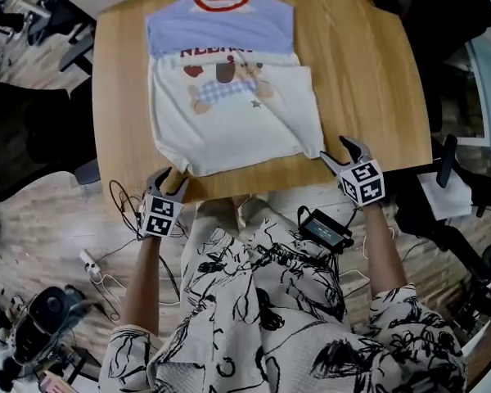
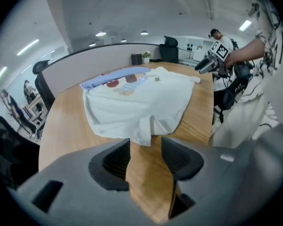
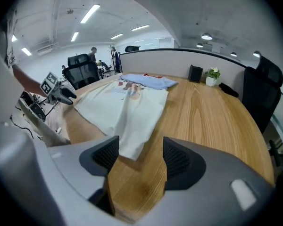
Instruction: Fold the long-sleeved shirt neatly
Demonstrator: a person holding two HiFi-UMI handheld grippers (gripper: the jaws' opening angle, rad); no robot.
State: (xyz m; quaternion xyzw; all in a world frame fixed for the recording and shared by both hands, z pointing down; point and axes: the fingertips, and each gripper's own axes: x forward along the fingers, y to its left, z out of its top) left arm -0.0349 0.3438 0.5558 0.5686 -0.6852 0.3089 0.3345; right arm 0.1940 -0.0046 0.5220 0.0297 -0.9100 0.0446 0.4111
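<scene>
Soft, light and floppy, the shirt (image 1: pixel 229 105) lies flat on the tabletop (image 1: pixel 364 80), probably best pinched at its near hem corners, where the left gripper (image 1: pixel 170 179) and right gripper (image 1: pixel 336 149) hover with fingers spread, holding nothing.

Left tongs (image 1: pixel 170 177) at lower left and right tongs (image 1: pixel 335 151) at lower right tilt downward on outstretched forearms (image 1: pixel 382 248), jaws apart, empty.
</scene>
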